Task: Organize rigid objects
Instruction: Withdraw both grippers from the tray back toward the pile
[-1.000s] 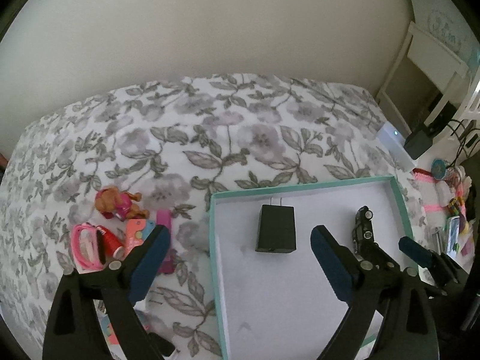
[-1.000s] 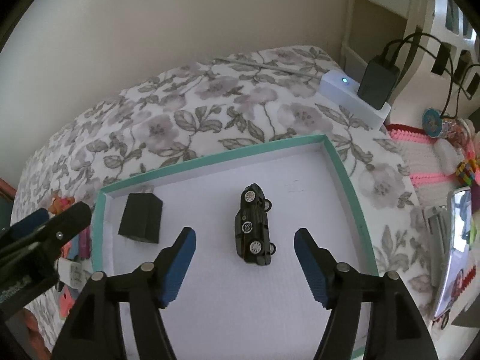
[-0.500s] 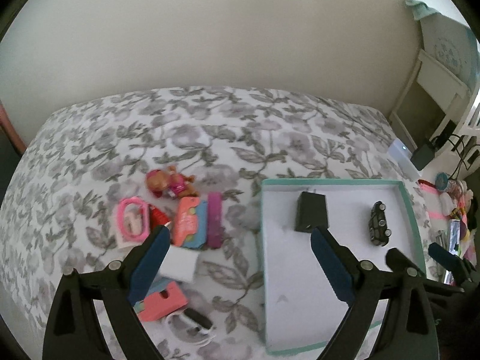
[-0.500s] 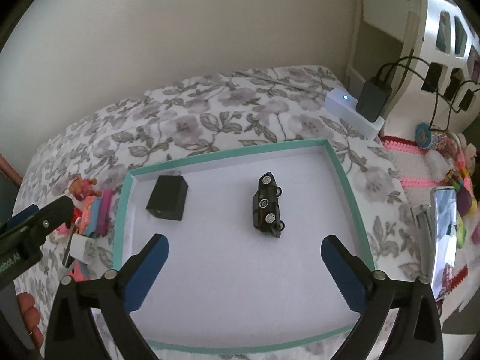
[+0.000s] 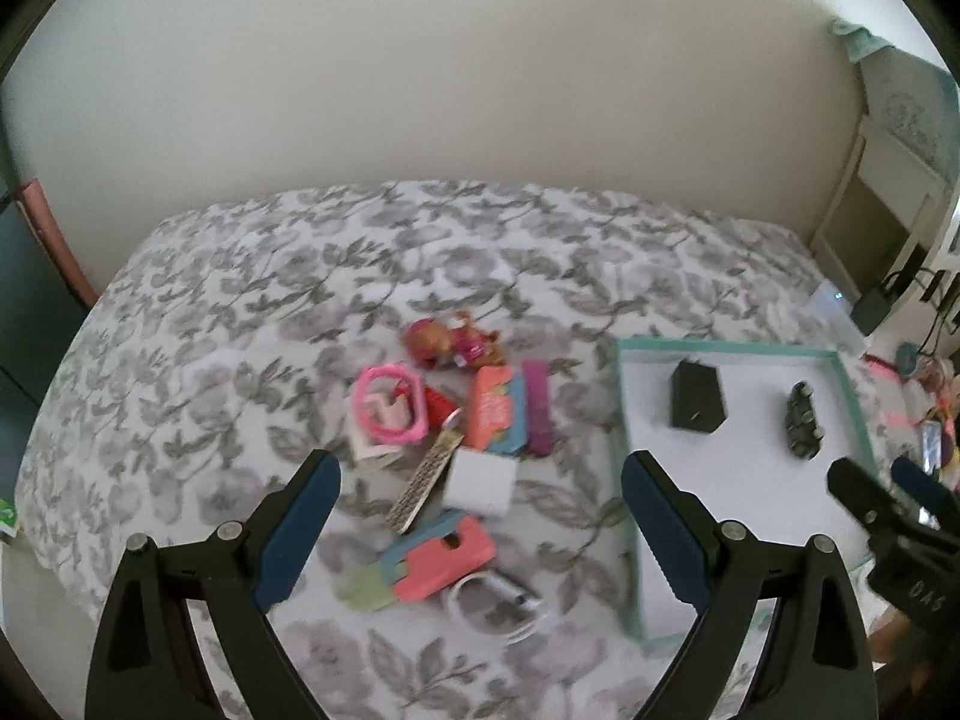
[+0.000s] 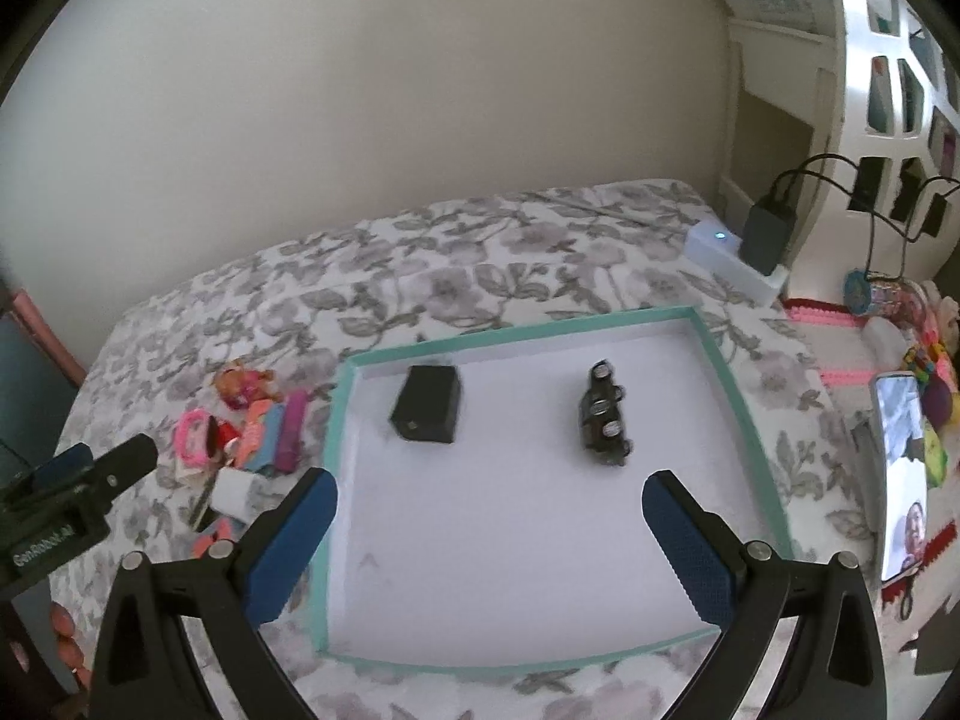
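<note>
While your right claw (image 6: 489, 540) hangs over the lower half of the tray (image 6: 729, 396), its jaws stand wide with nothing between them; they've just been opening. Left claw (image 5: 480, 528) is also wide and empty, sitting low centre in the left wrist view above the loose pile on the bed (image 5: 240, 312).

Tray: white inside, teal rim, lying flat on the floral bedspread, centre of the right wrist view. Two items in it, well apart:
- black charger block (image 6: 427, 411), upper left of the tray, near the left wall
- black toy car (image 6: 603, 423), upper right of centre, lying on its side with wheels showing

Pile, left of the tray and outside it, centre of the left wrist view:
- small doll figure (image 5: 450, 343) at the top
- pink ring-shaped toy (image 5: 390, 402), left side
- orange and blue card pack (image 5: 498, 417) with a purple strip (image 5: 537, 414) touching its right edge
- white block (image 5: 480, 483) just below those, a flat patterned strip (image 5: 423, 483) leaning against its left
- coral piece (image 5: 444, 558) lower down, coiled white cable (image 5: 498, 603) touching its lower edge

Left wrist view is motion-blurred, so small details in the pile are hard to tell. Phone (image 6: 900, 468) lies at the right edge of the right wrist view, off the tray.
</note>
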